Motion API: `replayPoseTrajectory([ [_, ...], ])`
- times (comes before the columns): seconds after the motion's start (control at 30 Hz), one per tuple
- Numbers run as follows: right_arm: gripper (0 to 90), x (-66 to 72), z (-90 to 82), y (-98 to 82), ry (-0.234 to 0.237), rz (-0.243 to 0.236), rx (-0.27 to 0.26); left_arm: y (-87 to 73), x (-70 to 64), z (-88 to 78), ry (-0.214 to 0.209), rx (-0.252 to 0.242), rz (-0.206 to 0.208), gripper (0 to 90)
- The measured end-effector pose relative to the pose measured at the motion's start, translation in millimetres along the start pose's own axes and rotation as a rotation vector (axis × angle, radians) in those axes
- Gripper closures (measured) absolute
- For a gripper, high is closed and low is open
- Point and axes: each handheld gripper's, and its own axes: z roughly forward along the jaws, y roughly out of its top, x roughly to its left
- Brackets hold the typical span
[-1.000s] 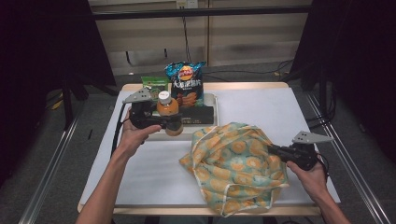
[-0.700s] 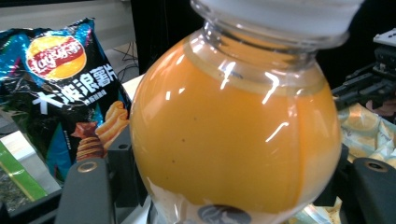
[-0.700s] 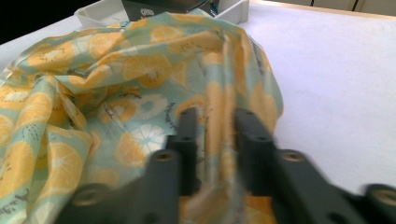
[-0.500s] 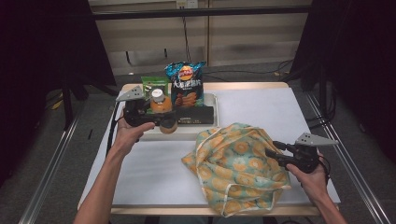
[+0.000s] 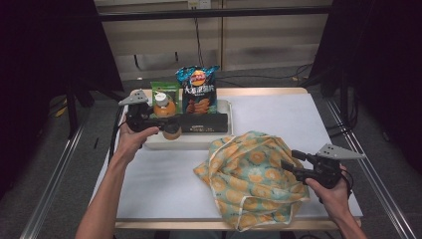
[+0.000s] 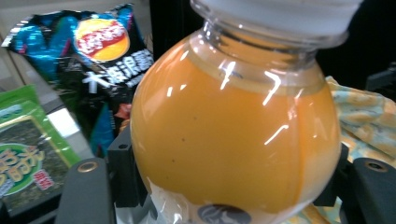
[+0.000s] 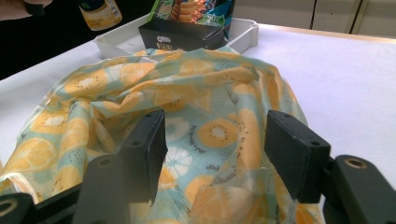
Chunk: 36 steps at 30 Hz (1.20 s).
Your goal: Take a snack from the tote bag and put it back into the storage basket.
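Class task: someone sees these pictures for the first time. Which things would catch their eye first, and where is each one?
The round clear plastic bottle of orange juice stands out first, clamped in the left tool above the white plastic tray at the table's far left. Next comes the crumpled fabric bag printed with orange slices, lying at the near right, where the right tool has just been opening with the fabric between its jaws. A shiny blue crisp packet stands upright in the tray.

The left hand-held gripper (image 5: 166, 122), clamped on the round orange juice bottle with a white cap (image 5: 164, 106), has carried it left and farther away. The right hand-held gripper (image 5: 289, 160) has just opened its jaws, freeing the fruit-patterned fabric bag (image 5: 249, 177), which has sagged flatter.
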Motion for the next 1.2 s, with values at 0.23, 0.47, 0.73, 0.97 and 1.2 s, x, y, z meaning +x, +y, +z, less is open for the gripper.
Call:
replayPoseTrajectory([
  [0.23,38.2,3.0,3.9,-2.5,0.011,-0.005,0.017,-5.0,11.7,-5.3,0.023,0.019,-0.002,31.2],
  [0.47,36.4,1.9,6.0,-3.1,0.011,-0.008,0.027,-10.8,21.2,-5.2,0.051,0.028,-0.014,31.1],
  [0.73,35.7,3.2,7.5,-3.9,0.015,-0.014,0.035,-17.5,33.1,-5.6,0.075,0.044,-0.032,31.1],
  [0.97,35.4,2.9,8.6,-4.1,0.016,-0.016,0.043,-25.5,46.2,-0.4,0.090,0.059,-0.055,31.1],
  [1.2,35.1,1.0,8.9,-5.2,0.015,-0.013,0.044,-34.3,55.6,10.2,0.087,0.069,-0.070,31.1],
])
